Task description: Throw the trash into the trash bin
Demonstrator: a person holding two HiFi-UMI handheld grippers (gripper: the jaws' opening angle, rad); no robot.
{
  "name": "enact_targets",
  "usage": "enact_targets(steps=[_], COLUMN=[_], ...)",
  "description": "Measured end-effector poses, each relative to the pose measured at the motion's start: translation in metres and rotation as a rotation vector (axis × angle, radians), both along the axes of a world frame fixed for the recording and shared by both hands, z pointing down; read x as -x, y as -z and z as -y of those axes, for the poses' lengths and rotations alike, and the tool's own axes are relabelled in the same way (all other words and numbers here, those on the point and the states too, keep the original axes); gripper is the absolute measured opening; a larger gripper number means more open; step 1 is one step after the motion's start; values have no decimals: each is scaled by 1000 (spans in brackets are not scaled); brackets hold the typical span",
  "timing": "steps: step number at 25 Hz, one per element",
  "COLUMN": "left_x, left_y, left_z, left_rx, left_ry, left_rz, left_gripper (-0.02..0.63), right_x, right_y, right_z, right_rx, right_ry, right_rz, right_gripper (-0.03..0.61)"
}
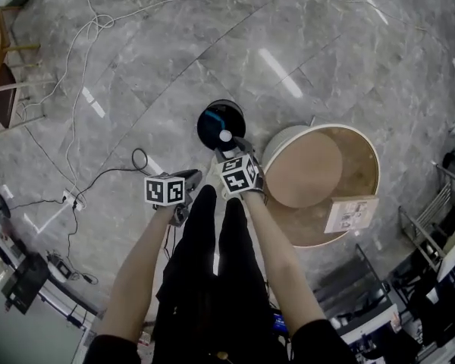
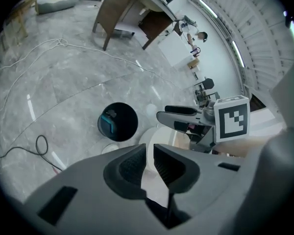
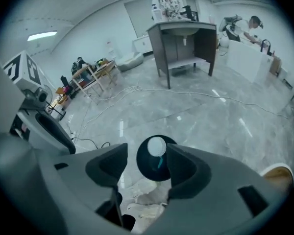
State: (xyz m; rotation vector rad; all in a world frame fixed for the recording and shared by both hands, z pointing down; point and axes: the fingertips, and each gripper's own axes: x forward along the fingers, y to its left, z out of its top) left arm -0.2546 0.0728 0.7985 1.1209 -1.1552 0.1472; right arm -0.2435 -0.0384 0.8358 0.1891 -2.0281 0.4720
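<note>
A black round trash bin [image 1: 212, 121] stands on the grey floor right in front of my feet, with something blue inside it. A white ball of trash [image 1: 225, 136] is over the bin's near rim, free of any pad. My right gripper [image 1: 236, 145] hangs just above it, open; in the right gripper view the ball [image 3: 157, 146] shows against the bin's mouth [image 3: 148, 169] between the spread jaws of the right gripper [image 3: 147, 152]. My left gripper [image 1: 191, 177] is to the left of the bin [image 2: 117, 122]. It [image 2: 149, 154] holds nothing, its jaws a narrow gap apart.
A round table [image 1: 368, 161] with a brown top stands right of the bin, a printed card [image 1: 352, 213] on its near edge. Cables [image 1: 82, 45] trail over the floor to the left. A wooden chair [image 1: 1, 82] is at far left. A desk [image 3: 182, 40] and people stand farther off.
</note>
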Motion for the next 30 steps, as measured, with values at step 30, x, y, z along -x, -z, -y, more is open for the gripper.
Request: enact_targets(steps=[30], left_x=[-156], left_y=[59], left_z=[43], left_rx=[-72], left_ry=[-681], left_rz=[-11], left_gripper=[40], right_x=[-303], right_y=[159], right_z=[-57], right_rx=[-166], right_ry=[-696], right_rz=[-32], right_gripper=[160])
